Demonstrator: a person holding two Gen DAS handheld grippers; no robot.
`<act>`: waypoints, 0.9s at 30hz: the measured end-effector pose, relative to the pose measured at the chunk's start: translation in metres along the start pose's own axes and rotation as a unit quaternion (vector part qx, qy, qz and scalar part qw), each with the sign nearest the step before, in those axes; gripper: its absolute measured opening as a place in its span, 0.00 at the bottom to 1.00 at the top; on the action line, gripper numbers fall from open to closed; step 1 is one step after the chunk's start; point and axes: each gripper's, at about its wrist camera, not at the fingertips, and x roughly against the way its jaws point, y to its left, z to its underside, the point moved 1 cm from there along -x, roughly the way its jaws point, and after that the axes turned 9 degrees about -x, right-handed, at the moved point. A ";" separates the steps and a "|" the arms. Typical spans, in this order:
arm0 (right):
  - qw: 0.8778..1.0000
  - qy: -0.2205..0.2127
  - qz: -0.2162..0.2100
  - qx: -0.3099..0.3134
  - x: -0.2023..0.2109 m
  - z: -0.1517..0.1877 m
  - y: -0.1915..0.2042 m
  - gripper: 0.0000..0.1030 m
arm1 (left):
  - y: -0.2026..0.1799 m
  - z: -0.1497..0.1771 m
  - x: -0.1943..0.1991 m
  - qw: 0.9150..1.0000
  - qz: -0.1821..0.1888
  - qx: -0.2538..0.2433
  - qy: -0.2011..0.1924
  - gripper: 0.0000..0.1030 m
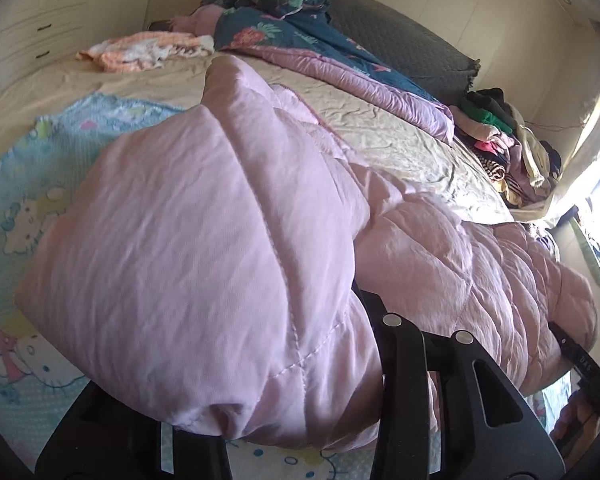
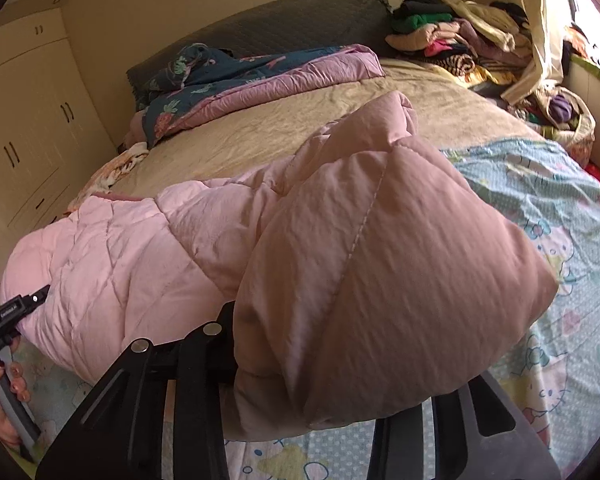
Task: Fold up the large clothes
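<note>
A large pink quilted coat (image 1: 228, 240) lies across the near part of the bed, on a light blue cartoon-print sheet (image 1: 28, 208). My left gripper (image 1: 300, 364) is shut on a thick fold of the coat, which drapes over its fingers and hides the tips. My right gripper (image 2: 320, 372) is shut on the other end of the same coat (image 2: 360, 264), lifted above the sheet (image 2: 560, 240). The right gripper also shows at the right edge of the left wrist view (image 1: 580, 364), and the left one at the left edge of the right wrist view (image 2: 16, 312).
A beige bedsheet (image 1: 400, 128) covers the bed's middle. A teal and purple floral duvet (image 1: 308, 44) lies by the dark headboard (image 2: 284, 28). A pile of mixed clothes (image 2: 452, 40) sits at the far corner by the window. White wardrobes (image 2: 28, 120) line the wall.
</note>
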 end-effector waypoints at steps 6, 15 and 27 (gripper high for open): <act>0.998 -0.026 -0.010 0.050 0.041 -0.001 0.020 0.30 | -0.004 -0.001 0.031 0.999 0.008 -0.026 -0.024 0.28; 0.998 -0.021 -0.012 0.057 0.086 0.019 0.026 0.30 | -0.016 0.012 0.075 0.997 0.016 -0.061 -0.035 0.28; 0.998 -0.014 -0.001 0.054 0.121 0.055 0.029 0.30 | -0.006 0.046 0.100 0.997 0.021 -0.064 -0.023 0.28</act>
